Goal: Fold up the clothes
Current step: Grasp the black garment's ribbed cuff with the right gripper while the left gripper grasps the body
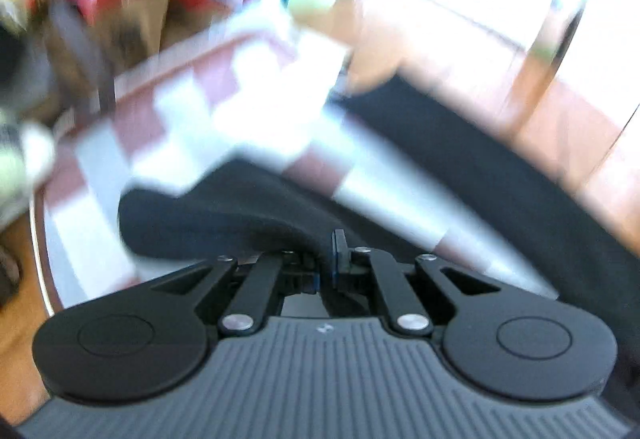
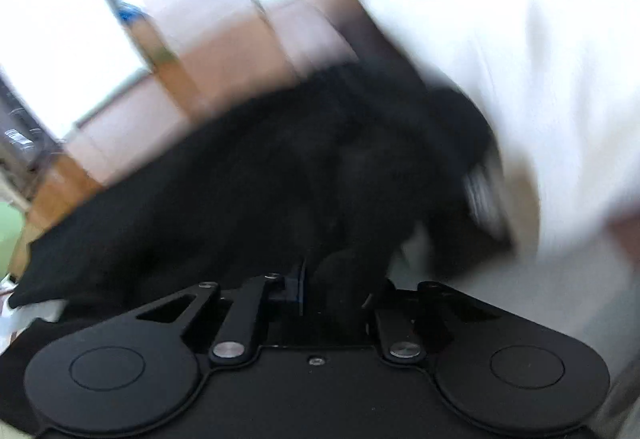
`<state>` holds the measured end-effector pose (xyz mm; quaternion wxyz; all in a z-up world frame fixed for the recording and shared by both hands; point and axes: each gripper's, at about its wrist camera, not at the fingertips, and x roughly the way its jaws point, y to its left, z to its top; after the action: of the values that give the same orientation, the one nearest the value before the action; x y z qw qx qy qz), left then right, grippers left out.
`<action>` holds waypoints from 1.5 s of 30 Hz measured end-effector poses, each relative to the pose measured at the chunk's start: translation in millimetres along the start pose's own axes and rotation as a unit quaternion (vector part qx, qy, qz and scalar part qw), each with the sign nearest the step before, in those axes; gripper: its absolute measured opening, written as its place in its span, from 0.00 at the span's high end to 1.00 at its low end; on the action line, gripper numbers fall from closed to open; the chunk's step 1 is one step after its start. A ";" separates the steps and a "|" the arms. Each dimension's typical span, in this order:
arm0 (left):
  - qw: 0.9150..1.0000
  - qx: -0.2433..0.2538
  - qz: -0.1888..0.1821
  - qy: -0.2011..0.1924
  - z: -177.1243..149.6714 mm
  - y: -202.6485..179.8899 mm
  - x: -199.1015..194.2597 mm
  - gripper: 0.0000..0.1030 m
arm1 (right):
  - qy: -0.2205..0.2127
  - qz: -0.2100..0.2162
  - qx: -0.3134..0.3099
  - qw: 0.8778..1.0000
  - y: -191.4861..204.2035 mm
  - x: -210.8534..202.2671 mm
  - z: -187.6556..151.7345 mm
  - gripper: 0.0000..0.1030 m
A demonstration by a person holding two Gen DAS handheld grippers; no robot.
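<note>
Dark garment (image 1: 224, 215) spans between both tongs: left tongs (image 1: 326, 259) clamped on one edge, right tongs (image 2: 320, 279) clamped on another (views blurred), above the checked desk (image 1: 140, 119).

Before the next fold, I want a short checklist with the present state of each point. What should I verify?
1. Left tool shut on the black garment: ok.
2. Right tool shut on the black garment: ok, cloth sits between the fingers.
3. Garment lifted and spread between both tools: cannot tell, pictures are blurred.
4. Checkered table below for laying down: ok.
5. Garment free of the white cloth: cannot tell.
</note>
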<state>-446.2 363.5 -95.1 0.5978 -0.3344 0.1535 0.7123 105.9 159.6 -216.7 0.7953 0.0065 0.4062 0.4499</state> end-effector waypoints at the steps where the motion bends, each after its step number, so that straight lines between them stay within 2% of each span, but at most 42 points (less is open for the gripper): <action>1: 1.000 -0.005 -0.002 -0.018 0.9 3.0 -17.6 0.96 | -0.031 0.012 -0.013 0.999 7.6 -19.3 13.0 0.91; 3: 0.998 -0.016 -0.006 -0.053 2.7 8.9 -52.7 0.96 | -0.086 0.033 -0.036 0.995 21.0 -56.6 38.8 0.92; 5: 0.996 -0.026 -0.011 -0.088 4.5 14.8 -87.9 0.96 | -0.093 0.018 -0.039 0.995 18.4 -73.1 53.3 0.93; 7: 0.993 -0.035 -0.019 -0.112 1.5 23.1 -116.8 0.96 | -0.087 -0.025 -0.065 0.994 13.2 -75.2 49.0 0.94; 11: 0.993 -0.044 -0.041 -0.102 -13.3 33.3 -140.6 0.96 | -0.067 -0.053 -0.088 0.992 -5.8 -88.4 30.6 0.94; 14: 0.993 -0.050 -0.056 -0.094 -23.0 39.3 -158.3 0.96 | -0.088 -0.059 -0.105 0.989 4.6 -100.1 26.9 0.95; 16: 0.992 -0.054 -0.052 -0.101 -33.1 37.3 -176.8 0.96 | -0.094 -0.069 -0.139 0.983 11.6 -105.3 25.9 0.95; 17: 0.992 -0.056 -0.048 -0.106 -39.1 35.3 -185.8 0.96 | -0.088 -0.087 -0.158 0.980 11.5 -98.2 23.4 0.95; 19: 0.991 -0.054 -0.041 -0.116 -48.0 31.3 -198.6 0.96 | -0.065 -0.116 -0.146 0.980 2.8 -82.8 21.0 0.95; 20: 0.990 -0.049 -0.042 -0.122 -48.2 29.6 -200.8 0.96 | -0.053 -0.109 -0.119 0.985 -4.2 -81.3 22.5 0.95; 24: 0.988 -0.026 -0.045 -0.146 -49.0 23.0 -209.5 0.96 | -0.021 -0.067 -0.075 0.995 -15.9 -73.8 31.9 0.94; 26: 0.986 -0.018 -0.049 -0.155 -47.7 20.3 -211.4 0.96 | -0.019 -0.073 -0.066 0.995 -16.8 -67.2 30.6 0.94; 32: 0.983 -0.013 -0.065 -0.173 -27.8 13.2 -205.8 0.96 | -0.041 -0.074 -0.091 0.992 -7.6 -69.6 30.8 0.94; 37: 0.977 0.002 -0.067 -0.202 -10.0 2.1 -200.3 0.96 | -0.080 -0.063 -0.108 0.989 6.1 -82.9 52.3 0.94; 40: 0.973 0.022 -0.066 -0.219 2.5 -13.8 -188.6 0.96 | -0.082 -0.091 -0.139 0.983 17.8 -73.3 59.8 0.94; 42: 0.974 0.005 -0.092 -0.208 13.6 -16.9 -175.6 0.96 | -0.077 -0.115 -0.155 0.978 21.5 -61.7 60.3 0.94; 45: 0.976 0.000 -0.099 -0.192 29.0 -22.6 -153.9 0.96 | -0.056 -0.123 -0.149 0.980 24.4 -49.8 66.6 0.94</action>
<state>-423.7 271.6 31.7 0.6836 -0.2049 0.0025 0.7005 118.8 161.8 -131.1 0.8580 -0.1366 0.2874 0.4032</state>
